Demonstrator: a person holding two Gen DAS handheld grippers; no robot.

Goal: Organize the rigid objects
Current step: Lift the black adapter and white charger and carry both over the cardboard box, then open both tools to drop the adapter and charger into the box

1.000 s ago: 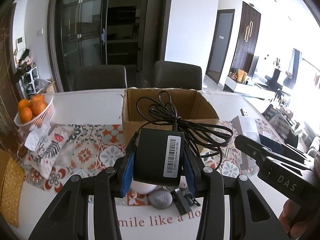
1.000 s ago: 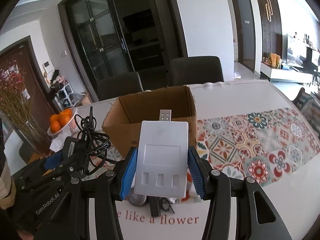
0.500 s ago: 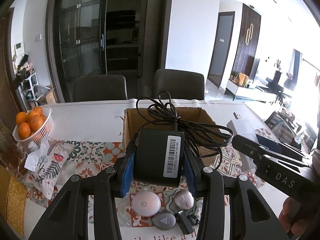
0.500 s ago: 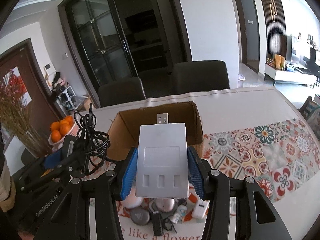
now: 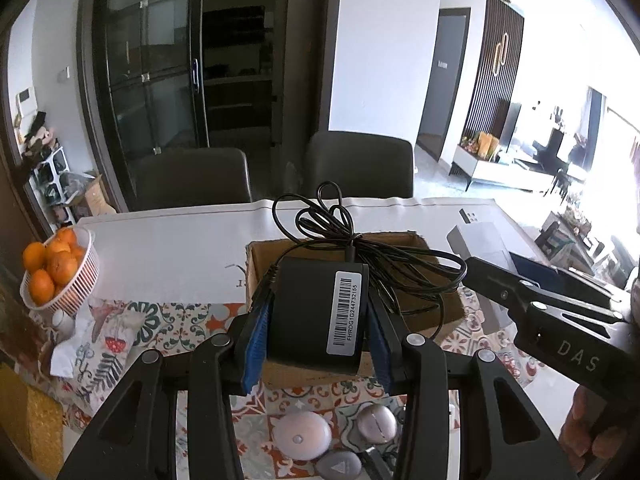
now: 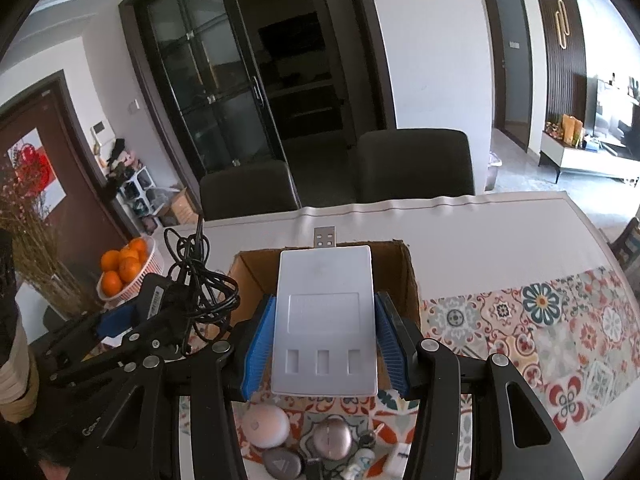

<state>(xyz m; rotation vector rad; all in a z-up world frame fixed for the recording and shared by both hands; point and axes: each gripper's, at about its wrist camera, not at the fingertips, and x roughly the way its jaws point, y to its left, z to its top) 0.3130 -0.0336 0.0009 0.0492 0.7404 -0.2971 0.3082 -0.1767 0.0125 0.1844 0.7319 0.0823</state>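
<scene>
My left gripper [image 5: 316, 320] is shut on a black power adapter [image 5: 316, 312] with a barcode label; its black cord [image 5: 376, 256] is bundled above an open cardboard box [image 5: 452, 308]. My right gripper [image 6: 324, 332] is shut on a white USB charger box [image 6: 324, 320], held above the same cardboard box [image 6: 400, 272]. The left gripper and adapter also show at the left of the right wrist view [image 6: 156, 300]. The right gripper shows at the right of the left wrist view [image 5: 560, 320].
Small round gadgets [image 6: 266, 426] and cables lie on the patterned runner [image 6: 560, 332] below the grippers. A white basket of oranges [image 5: 56, 276] stands at the left. A tissue pouch [image 5: 96, 344] lies beside it. Two dark chairs [image 6: 412, 164] stand behind the table.
Both grippers have risen and tilted with their loads, so the box now sits lower under them and its inside shows more. The small gadgets have come into view below.
</scene>
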